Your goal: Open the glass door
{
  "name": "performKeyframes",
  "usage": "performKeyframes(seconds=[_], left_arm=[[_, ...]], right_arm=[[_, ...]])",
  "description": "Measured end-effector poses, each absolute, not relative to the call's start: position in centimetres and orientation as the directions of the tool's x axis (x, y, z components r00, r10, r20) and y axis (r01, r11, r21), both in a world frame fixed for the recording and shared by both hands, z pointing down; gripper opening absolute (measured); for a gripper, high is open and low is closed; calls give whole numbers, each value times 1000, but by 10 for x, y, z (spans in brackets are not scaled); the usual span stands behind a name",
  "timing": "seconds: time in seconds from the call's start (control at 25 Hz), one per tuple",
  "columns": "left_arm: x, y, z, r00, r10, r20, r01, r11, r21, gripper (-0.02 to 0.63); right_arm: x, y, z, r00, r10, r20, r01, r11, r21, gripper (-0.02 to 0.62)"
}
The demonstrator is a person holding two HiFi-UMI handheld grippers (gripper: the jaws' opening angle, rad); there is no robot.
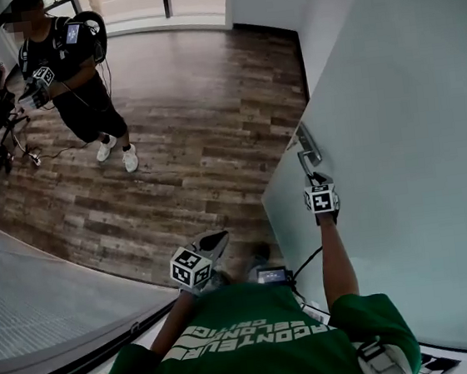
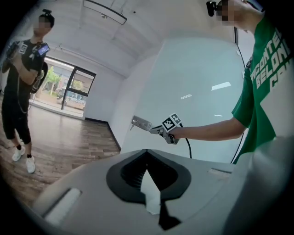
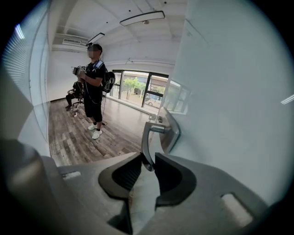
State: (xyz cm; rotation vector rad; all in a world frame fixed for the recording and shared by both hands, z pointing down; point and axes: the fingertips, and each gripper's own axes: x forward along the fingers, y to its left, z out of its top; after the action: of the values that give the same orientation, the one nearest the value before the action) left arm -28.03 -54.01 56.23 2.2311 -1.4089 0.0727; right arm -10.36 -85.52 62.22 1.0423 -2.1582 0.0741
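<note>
Right gripper (image 3: 148, 161) at frame centre, 2 jaws clamped on the door handle (image 3: 146, 135) tip (glass door (image 3: 229, 92) at right), left gripper (image 2: 147, 153) jaws together, empty.

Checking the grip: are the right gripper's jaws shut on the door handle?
Shut on it: the right gripper has the tip of the door handle pinched between its jaws.

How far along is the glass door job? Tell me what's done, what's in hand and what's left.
Done: the right gripper has its jaws closed on the lever of the door handle.
In hand: the glass door looks partly open, with wood floor showing past its handle edge.
Left: probably swinging it wider, then letting go.
The left gripper is shut on nothing and hangs clear of the door.
</note>
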Motion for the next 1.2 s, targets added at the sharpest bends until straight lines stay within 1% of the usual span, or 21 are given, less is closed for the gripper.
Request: performKeyframes(seconds=[0.32, 0.76, 1.2], left_arm=[[-261, -590, 560, 506, -804, 311, -842, -383, 379, 14], [-245, -649, 560, 525, -792, 312, -831, -398, 388, 14], [-232, -690, 560, 563, -761, 322, -811, -434, 393, 14]], right_arm=[[-77, -886, 621, -363, -681, 636, -740, 626, 246, 75], [-45, -915, 614, -328, -701, 633, -791, 570, 221, 76], [0, -950, 613, -272, -724, 633, -830, 510, 227, 75]])
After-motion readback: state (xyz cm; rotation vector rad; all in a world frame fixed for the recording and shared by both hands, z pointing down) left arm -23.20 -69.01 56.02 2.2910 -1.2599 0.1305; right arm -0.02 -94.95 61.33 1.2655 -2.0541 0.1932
